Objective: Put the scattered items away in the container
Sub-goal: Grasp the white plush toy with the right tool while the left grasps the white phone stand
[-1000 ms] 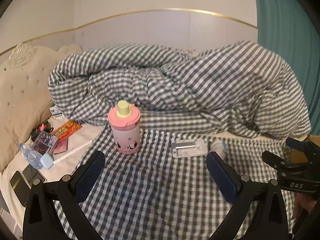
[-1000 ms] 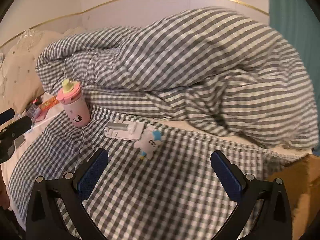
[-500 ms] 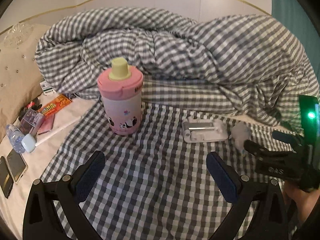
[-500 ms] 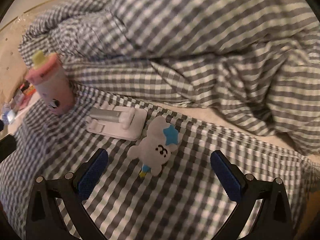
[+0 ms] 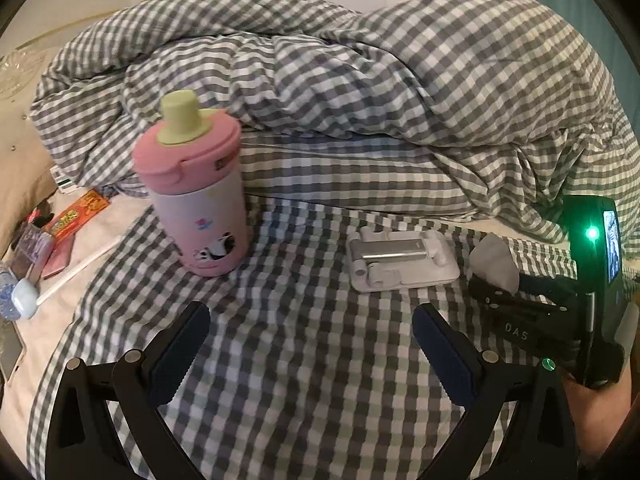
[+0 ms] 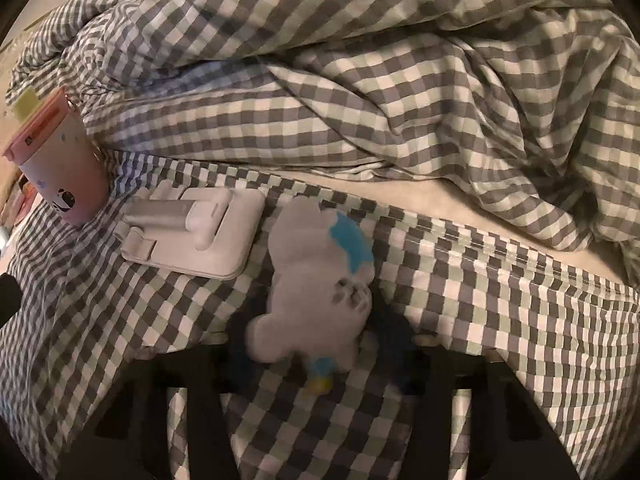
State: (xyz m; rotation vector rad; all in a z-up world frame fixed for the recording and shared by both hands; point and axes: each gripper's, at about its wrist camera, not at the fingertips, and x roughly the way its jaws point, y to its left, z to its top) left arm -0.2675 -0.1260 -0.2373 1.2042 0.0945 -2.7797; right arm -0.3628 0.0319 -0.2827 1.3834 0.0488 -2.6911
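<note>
My right gripper [image 6: 320, 344] has its jaws closing on a grey plush toy [image 6: 316, 280] with a blue patch, which lies on the checked sheet. The blurred pads sit against its two sides. A white folding phone stand [image 6: 192, 236] lies just left of the toy. Left of the stand, a pink cup [image 5: 196, 200] with a yellow-green spout stands upright. My left gripper [image 5: 312, 320] hangs open over bare sheet, short of the cup and of the stand [image 5: 400, 260], with nothing between its fingers. No container shows in either view.
A bunched checked duvet [image 5: 360, 80] fills the back of the bed. At the left edge lie a red snack packet [image 5: 78, 212], a small water bottle [image 5: 16, 300] and a phone [image 5: 10, 348]. A padded headboard [image 5: 16, 160] rises at far left.
Both grippers have sunk towards the bed and come closer to the items. The right jaws, wide apart before, have closed in around the plush toy.
</note>
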